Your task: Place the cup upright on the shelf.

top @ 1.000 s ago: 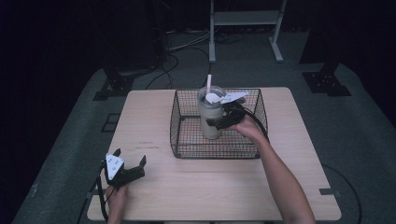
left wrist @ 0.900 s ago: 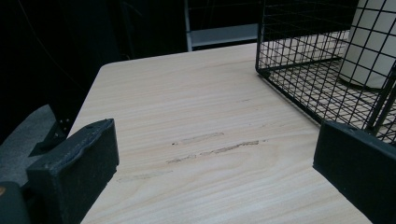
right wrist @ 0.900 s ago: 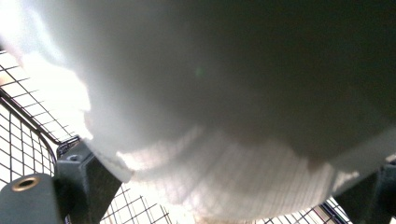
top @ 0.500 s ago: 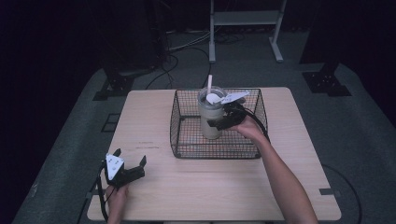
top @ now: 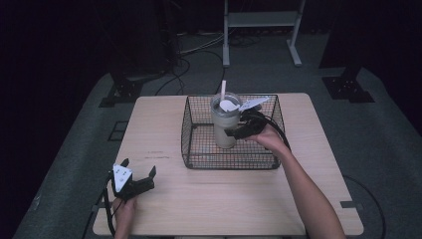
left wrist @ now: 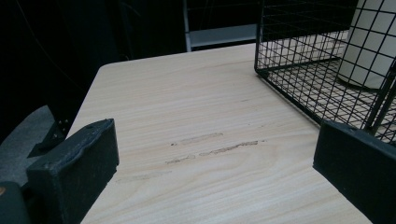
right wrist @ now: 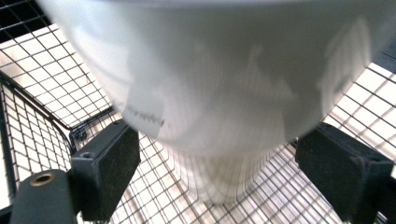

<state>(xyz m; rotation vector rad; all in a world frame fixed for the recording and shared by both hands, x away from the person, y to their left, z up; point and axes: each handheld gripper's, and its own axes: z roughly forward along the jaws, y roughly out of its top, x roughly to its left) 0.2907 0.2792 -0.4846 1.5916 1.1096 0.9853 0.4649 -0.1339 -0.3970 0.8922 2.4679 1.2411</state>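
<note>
Black foam-faced jaws of the left gripper [top: 135, 182] stand wide apart at the lower left of the high view, holding nothing; it rests low over the wooden table [top: 234, 199], apparently parked clear of the work. Pale scuff marks [left wrist: 212, 147] show on the wood ahead of it in the left gripper view. Farther up, at mid-frame, the right gripper [top: 238, 130] reaches over the near right wall of the black wire basket [top: 199, 149], with the hand [top: 268, 139] behind it. Its jaws flank the cream tumbler [top: 224, 127] on both sides; the right gripper view shows a gap at each pad, so they are spread and not yet clamped, judged as lined up for a grip low on the body. Tumbler stands upright on the basket floor, toward the upper left part of the basket, with a straw [top: 223, 88] rising from its lid. Beyond the table, at the top of the frame, cables [top: 199, 47] lie on the dark floor.
</note>
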